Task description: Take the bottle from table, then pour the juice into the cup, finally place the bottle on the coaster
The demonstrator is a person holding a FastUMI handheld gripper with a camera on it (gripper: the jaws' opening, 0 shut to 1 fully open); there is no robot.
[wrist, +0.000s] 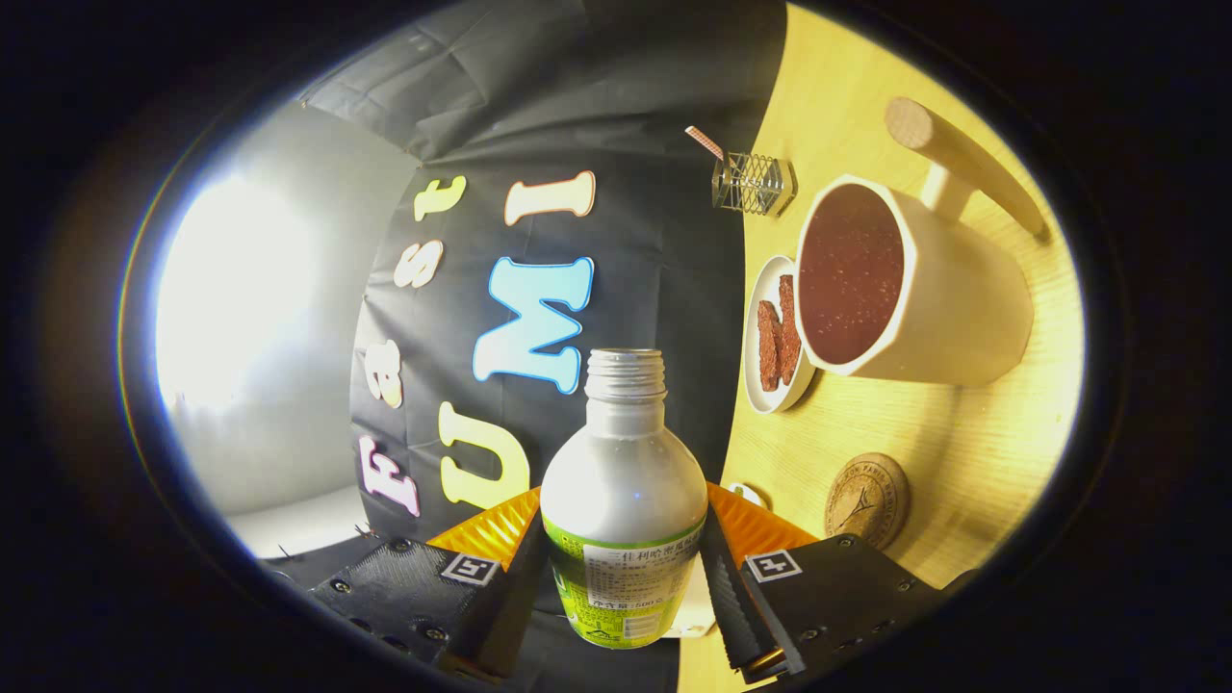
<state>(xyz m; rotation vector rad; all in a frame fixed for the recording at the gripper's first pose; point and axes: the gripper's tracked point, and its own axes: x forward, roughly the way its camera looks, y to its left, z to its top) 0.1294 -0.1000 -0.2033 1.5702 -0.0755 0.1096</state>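
My gripper [624, 539] is shut on an uncapped bottle [624, 481] with a pale body and a green label, both fingers pressing its sides. The view is rolled, so the wooden table [962, 452] stands like a wall to the right of the bottle. A cream cup [924, 289] with a wooden handle sits on it, beyond and right of the fingers, filled with dark red juice [849, 274]. The bottle's open neck points past the cup's left side. A round wooden coaster [866, 500] lies on the table just ahead of the right finger.
A small white dish [760, 371] with reddish-brown slices sits beside the cup, towards the booth wall. A wire-mesh holder [753, 183] stands farther along the table's back edge. A bright lamp glare [231, 289] covers the wall on the far side.
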